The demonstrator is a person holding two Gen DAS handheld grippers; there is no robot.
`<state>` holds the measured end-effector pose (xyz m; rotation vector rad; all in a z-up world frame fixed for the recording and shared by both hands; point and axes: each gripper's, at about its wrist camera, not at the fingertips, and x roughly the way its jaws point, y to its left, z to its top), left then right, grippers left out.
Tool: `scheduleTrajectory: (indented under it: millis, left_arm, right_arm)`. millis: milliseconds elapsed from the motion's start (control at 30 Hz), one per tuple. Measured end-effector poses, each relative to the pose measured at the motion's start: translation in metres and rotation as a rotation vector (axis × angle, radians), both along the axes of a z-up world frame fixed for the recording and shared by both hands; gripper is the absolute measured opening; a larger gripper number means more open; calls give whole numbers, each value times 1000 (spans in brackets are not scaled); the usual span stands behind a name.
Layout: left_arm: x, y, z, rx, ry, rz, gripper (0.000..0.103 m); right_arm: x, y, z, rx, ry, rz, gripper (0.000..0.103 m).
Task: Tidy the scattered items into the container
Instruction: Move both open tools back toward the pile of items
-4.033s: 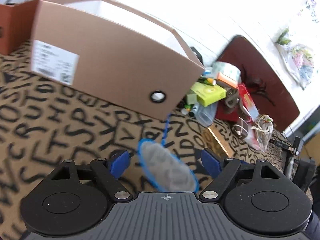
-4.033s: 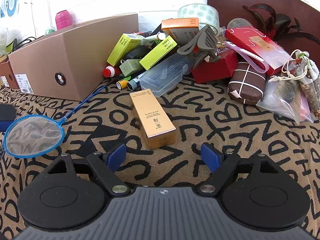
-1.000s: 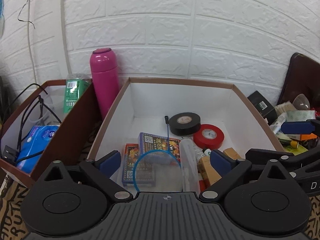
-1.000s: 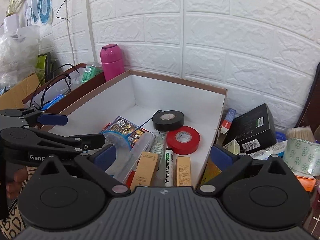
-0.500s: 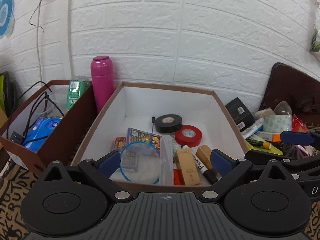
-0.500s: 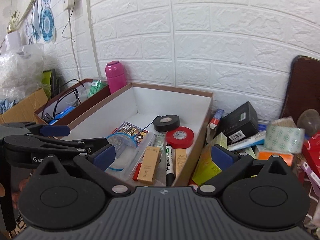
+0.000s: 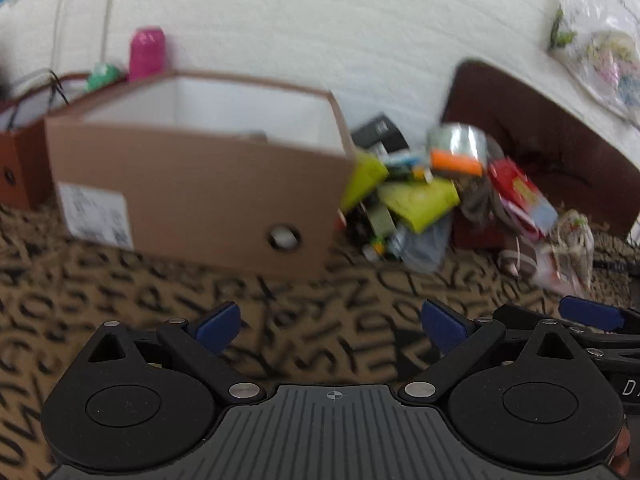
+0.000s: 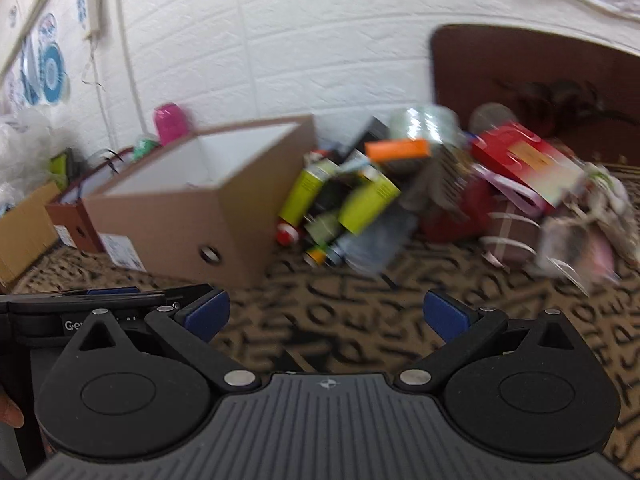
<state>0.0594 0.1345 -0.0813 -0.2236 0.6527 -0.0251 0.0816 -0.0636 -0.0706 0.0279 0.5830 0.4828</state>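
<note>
Both views are blurred by motion. The brown cardboard box (image 7: 192, 196) with white inside stands on the patterned cloth, left of a heap of scattered items: lime-green cartons (image 7: 416, 200), an orange box (image 7: 456, 162), a tape roll (image 7: 458, 140), a red packet (image 7: 520, 192). My left gripper (image 7: 332, 326) is open and empty, low over the cloth in front of the box. My right gripper (image 8: 326, 314) is open and empty too, facing the box (image 8: 188, 216) and the heap (image 8: 360, 200). The box's contents are hidden behind its wall.
A darker brown box (image 7: 20, 160) with cables, a pink bottle (image 7: 147, 52) and a green item stand left of the box by the white brick wall. A dark brown board (image 8: 540, 76) leans behind the heap. Bagged items (image 8: 576, 240) lie at far right.
Both grippers have pulled back and down from above the box to low over the cloth. The blue net and the gold box now lie in the box, out of the grippers.
</note>
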Motion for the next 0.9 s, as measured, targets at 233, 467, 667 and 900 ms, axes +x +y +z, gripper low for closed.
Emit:
scheduleTrajectory:
  millis: [233,467,667,900]
  left_arm:
    - [16,-39,-31,30,18,-73,102]
    - [47,-45,-19,-23,-66,-120,93]
    - [89,-61,-12,-24,-92,-186,87]
    - [122,-69,-14,1,-86,-223,80]
  right_arm:
    - [4,-34,-34,-92,7,-104,102]
    - [27,-49,-35,-88,-52,-170,101]
    - [50,-44,-26,-122,-122,-144,91]
    - [73,-41,-21,-154,-174,-131,75]
